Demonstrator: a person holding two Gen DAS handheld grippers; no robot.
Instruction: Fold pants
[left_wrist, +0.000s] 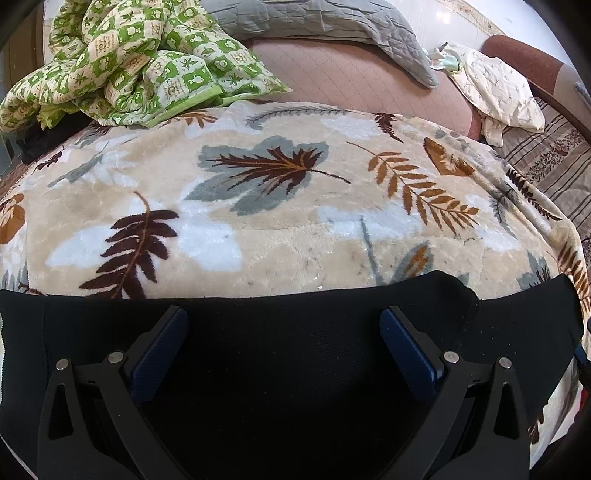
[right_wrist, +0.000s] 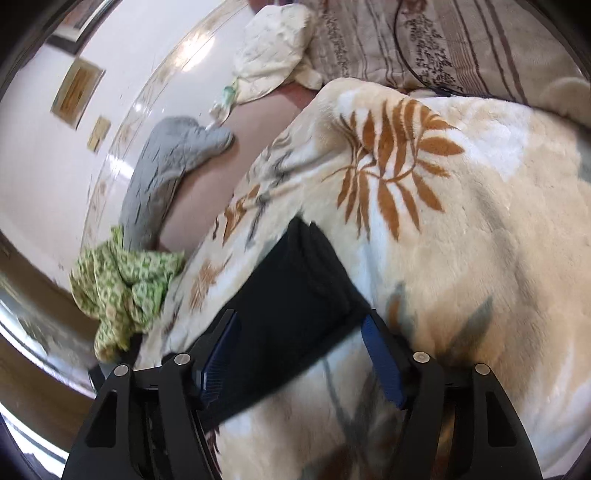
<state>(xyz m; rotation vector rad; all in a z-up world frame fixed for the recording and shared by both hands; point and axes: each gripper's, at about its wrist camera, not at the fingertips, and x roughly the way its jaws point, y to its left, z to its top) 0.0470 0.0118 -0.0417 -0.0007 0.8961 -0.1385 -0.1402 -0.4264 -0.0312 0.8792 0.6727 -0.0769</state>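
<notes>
Black pants (left_wrist: 288, 354): lying flat across leaf-print blanket (left_wrist: 280, 221) on bed. Left gripper (left_wrist: 284, 325): hovering over them, jaws released. Right gripper (right_wrist: 299, 332): jaws released, straddling pants' end without pressing.

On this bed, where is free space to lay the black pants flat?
The cream leaf-patterned fleece blanket is bare between the black pants and the pink quilted mattress. Crowded: the green checked quilt, the grey quilted cover, the white printed cloth.
</notes>
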